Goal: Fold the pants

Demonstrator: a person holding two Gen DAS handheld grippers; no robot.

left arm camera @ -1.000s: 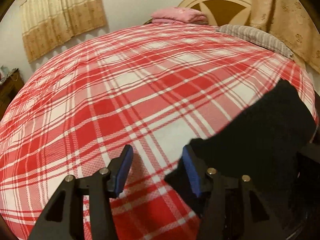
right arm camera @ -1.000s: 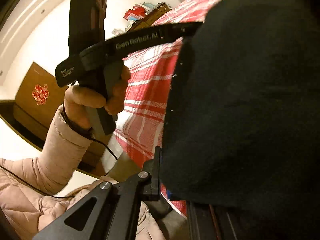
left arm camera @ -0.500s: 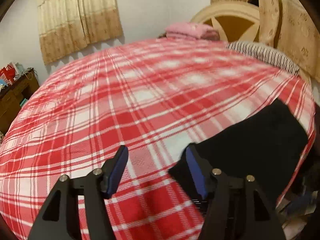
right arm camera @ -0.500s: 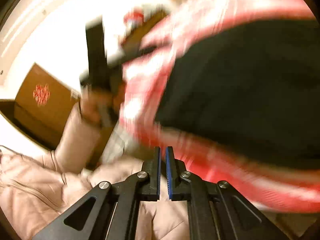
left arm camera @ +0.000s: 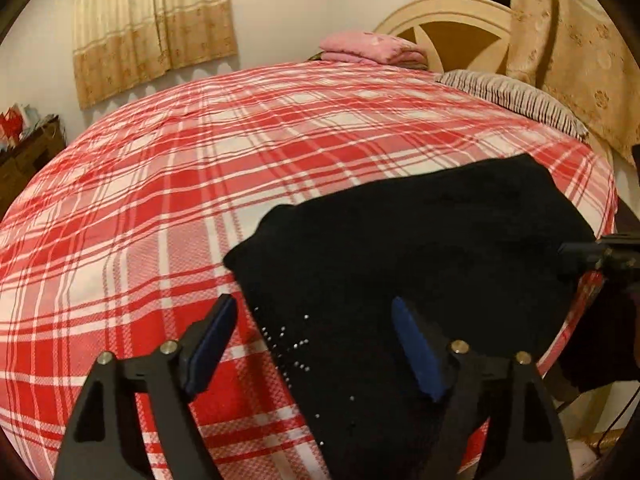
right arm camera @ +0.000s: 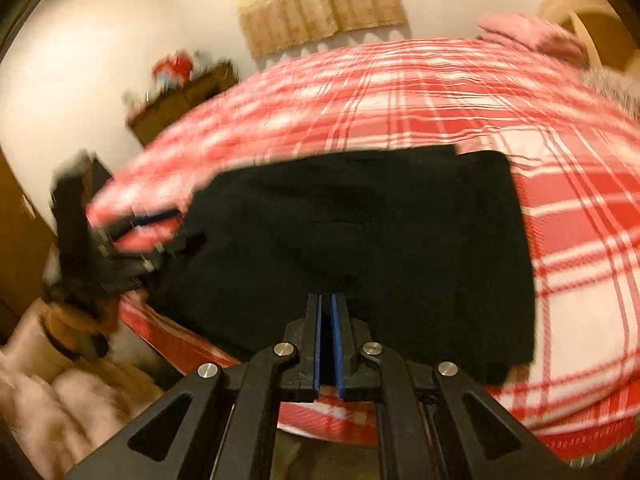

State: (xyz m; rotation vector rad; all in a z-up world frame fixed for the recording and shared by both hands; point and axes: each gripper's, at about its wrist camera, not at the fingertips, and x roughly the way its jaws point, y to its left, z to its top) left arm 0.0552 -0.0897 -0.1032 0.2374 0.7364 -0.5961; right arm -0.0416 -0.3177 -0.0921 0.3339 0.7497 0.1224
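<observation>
The black pants (left arm camera: 408, 256) lie folded in a flat rectangle near the front edge of the bed with the red and white plaid sheet (left arm camera: 200, 184). My left gripper (left arm camera: 316, 344) is open and empty, just above the pants' near left corner. The pants also show in the right wrist view (right arm camera: 360, 232). My right gripper (right arm camera: 328, 320) is shut with nothing between its pads, above the pants' near edge. The left gripper shows blurred at the pants' left side in that view (right arm camera: 132, 236).
A folded pink cloth (left arm camera: 372, 48) and a striped pillow (left arm camera: 512, 96) lie at the head of the bed by the headboard (left arm camera: 452, 28). A wooden cabinet (left arm camera: 24, 156) stands at the left wall. Curtains (left arm camera: 156, 28) hang behind.
My right gripper let go of the pants, shut, and swung back to face the bed. The left gripper drew back and shifted right over the pants' corner, staying open.
</observation>
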